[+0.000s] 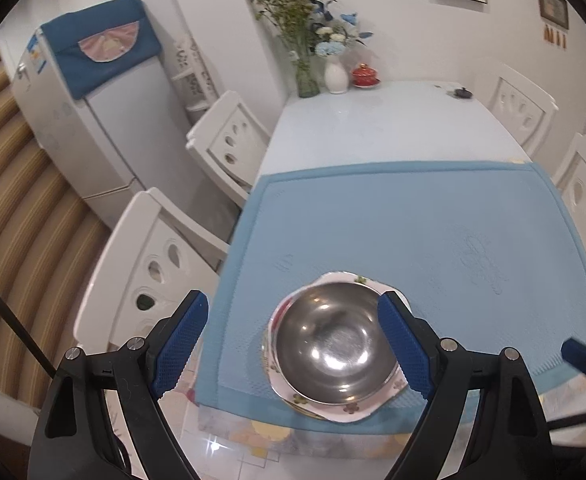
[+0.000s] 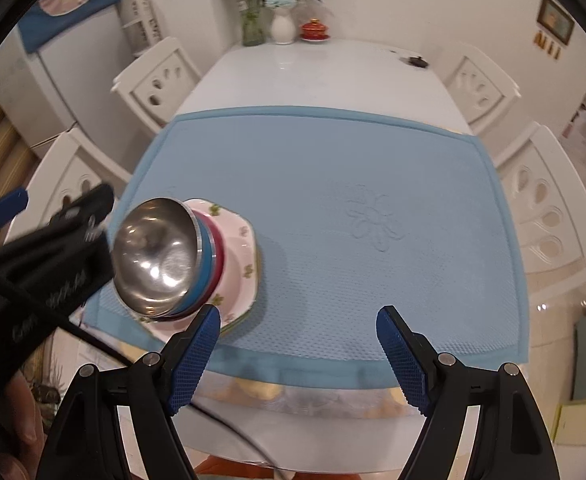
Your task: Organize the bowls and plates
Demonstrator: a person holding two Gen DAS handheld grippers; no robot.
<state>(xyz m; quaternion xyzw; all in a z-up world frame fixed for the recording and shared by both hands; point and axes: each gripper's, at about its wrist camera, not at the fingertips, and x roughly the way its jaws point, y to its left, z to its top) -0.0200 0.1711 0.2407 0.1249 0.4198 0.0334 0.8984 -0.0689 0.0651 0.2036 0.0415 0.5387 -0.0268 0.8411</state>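
Left tongs (image 1: 293, 340) sit nearest the lens, blue pads spread wide, gripping nothing; the stack shows between them, pads clear of it. Right tongs (image 2: 297, 356) likewise spread wide and empty, over bare mat just right of the stack.

Steel bowl (image 1: 333, 342) sits topmost, nested in a blue bowl (image 2: 201, 276) and a magenta bowl (image 2: 217, 264); only their rims show. All rest on a pink floral plate (image 2: 239, 248) with angled edges; a second plate edge seems to peek beneath, can't confirm. Stack is at the near left corner of the blue mat (image 2: 333, 200), mat covers the near end of the white table (image 2: 313, 72).

Far end of the table: green glass vase (image 1: 307, 76), white vase (image 1: 336, 74) with flowers, red lidded pot (image 1: 365, 76), small dark object (image 1: 462, 93). White chairs (image 1: 229, 140) on both sides, fridge (image 1: 105, 92) at left with blue cover.
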